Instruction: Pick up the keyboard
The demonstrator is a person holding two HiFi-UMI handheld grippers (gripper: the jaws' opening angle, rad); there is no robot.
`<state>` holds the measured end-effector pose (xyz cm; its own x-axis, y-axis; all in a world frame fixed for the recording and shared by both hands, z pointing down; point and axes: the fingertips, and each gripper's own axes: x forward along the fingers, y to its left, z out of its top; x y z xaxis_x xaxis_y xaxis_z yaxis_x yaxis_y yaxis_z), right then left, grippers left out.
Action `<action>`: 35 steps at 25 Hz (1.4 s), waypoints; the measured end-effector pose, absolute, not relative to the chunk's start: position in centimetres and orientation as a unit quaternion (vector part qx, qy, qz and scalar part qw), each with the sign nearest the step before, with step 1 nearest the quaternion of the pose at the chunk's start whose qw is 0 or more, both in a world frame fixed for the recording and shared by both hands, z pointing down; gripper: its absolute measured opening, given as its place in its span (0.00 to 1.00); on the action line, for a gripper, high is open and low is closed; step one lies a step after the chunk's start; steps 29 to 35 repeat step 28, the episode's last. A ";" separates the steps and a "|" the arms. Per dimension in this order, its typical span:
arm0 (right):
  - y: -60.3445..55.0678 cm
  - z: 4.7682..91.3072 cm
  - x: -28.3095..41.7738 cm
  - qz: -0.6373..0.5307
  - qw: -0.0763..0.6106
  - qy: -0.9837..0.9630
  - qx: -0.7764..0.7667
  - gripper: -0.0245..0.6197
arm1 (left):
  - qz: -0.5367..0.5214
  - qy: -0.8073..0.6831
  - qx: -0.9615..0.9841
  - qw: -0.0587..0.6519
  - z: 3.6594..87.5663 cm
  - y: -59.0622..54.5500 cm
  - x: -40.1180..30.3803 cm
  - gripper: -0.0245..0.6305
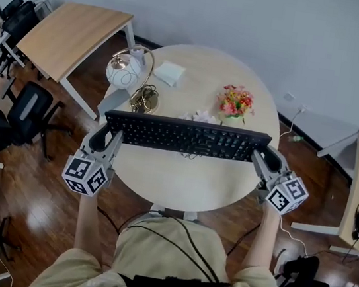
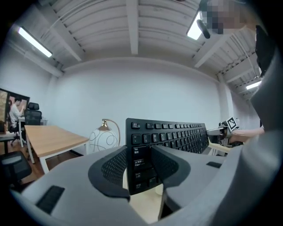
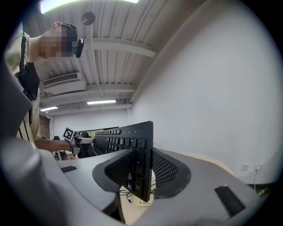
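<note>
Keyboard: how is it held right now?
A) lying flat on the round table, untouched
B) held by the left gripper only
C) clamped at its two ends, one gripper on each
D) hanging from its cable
C: the left gripper and the right gripper each have their jaws shut on one end of the keyboard, holding it above the round table.

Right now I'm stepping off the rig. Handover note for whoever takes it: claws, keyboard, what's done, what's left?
Left claw: shut on the left end of the keyboard.
Right claw: shut on its right end.
Keyboard: held level between the two claws, apparently raised off the round table, keys facing the head camera.
Done: pick-up looks complete.
Left: probably nothing but a steady hold. If setting it down, mind the lamp and potted flowers behind it.
</note>
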<state>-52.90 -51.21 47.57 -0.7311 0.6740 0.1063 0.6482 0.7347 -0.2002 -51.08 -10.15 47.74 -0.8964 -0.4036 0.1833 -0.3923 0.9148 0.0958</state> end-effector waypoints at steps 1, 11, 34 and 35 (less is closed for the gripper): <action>-51.3 47.2 -52.9 0.069 0.082 -0.929 -0.355 0.26 | -0.032 -0.974 0.203 0.099 47.7 -10.1 -50.9 0.26; -51.7 44.5 -52.1 0.051 0.052 -0.932 -0.356 0.26 | -0.049 -0.971 0.212 0.096 47.3 -10.4 -50.6 0.26; -51.8 42.6 -51.2 0.056 0.028 -0.931 -0.360 0.26 | -0.061 -0.968 0.223 0.093 47.0 -11.0 -51.2 0.26; -51.8 42.6 -51.2 0.056 0.028 -0.931 -0.360 0.26 | -0.061 -0.968 0.223 0.093 47.0 -11.0 -51.2 0.26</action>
